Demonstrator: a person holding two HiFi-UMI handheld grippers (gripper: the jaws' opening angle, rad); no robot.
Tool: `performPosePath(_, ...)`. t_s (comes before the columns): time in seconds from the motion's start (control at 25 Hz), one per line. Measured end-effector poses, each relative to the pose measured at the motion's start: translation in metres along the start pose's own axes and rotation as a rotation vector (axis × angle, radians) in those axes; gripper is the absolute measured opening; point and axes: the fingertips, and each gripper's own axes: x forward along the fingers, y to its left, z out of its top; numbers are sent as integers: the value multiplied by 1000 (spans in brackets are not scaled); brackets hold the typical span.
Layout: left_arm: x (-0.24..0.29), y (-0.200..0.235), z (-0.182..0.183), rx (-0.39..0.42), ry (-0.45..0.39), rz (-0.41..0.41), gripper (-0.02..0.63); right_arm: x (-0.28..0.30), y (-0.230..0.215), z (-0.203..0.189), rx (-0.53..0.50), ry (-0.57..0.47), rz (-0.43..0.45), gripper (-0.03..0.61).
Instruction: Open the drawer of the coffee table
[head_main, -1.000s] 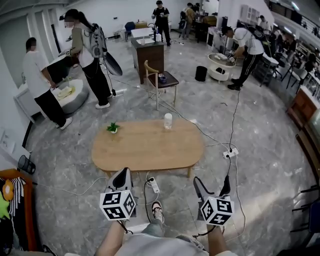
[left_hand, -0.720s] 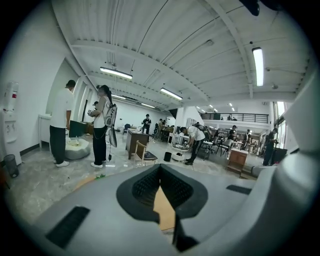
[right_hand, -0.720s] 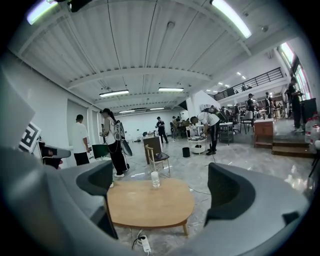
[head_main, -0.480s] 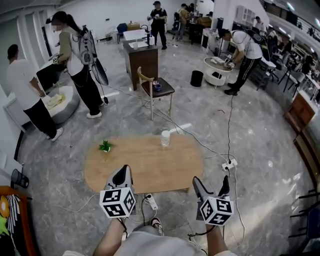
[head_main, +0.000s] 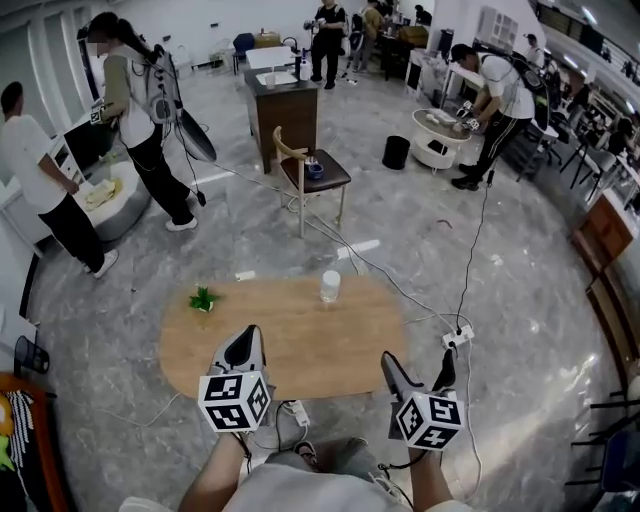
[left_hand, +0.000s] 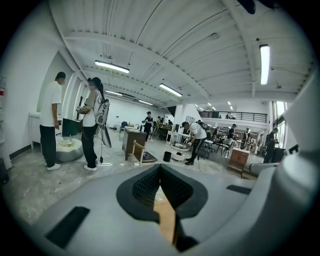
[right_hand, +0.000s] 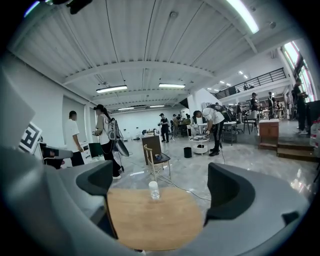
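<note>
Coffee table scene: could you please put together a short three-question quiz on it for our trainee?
1. True or false: the right tongs are clamped on a drawer handle.
2. What stands on the coffee table?
A) a clear cup and a small green plant
B) a laptop and a mug
C) a stack of books
3. Fill in: the jaws of the left tongs stand ____ (apart or together).

Key: 1 false: their jaws are wide apart with nothing between them, held short of the table. 2 A. 3 together.
</note>
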Motion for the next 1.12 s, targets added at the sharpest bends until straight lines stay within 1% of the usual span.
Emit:
performPosePath(0.16,12,-3,-11,-30,23,32,-6,20,-10,3,-14,17,28,588)
performPosePath(0.4,19,-11,-10,-35,20,61,-6,42,-18,12,-32,30,66,588)
performPosePath(0.68,25,-19,-36,-59,66,99,-6,52,-30,-8,-29,85,98,588)
performPosePath(0.76,32,-22,-49,-65,87,101,-6,58,-36,-19,-25,104,101,588)
performPosePath(0.88,39,-29,-80,-76,146,94,-6,61,-48,-47,-14,155,94,588)
performPosePath(1.0,49,-34,-115,-82,203,91,-6,68,-59,-82,-1,206,90,588)
performPosePath(1.12,57,-38,-158,-88,261,91,-6,74,-70,-125,19,258,86,588)
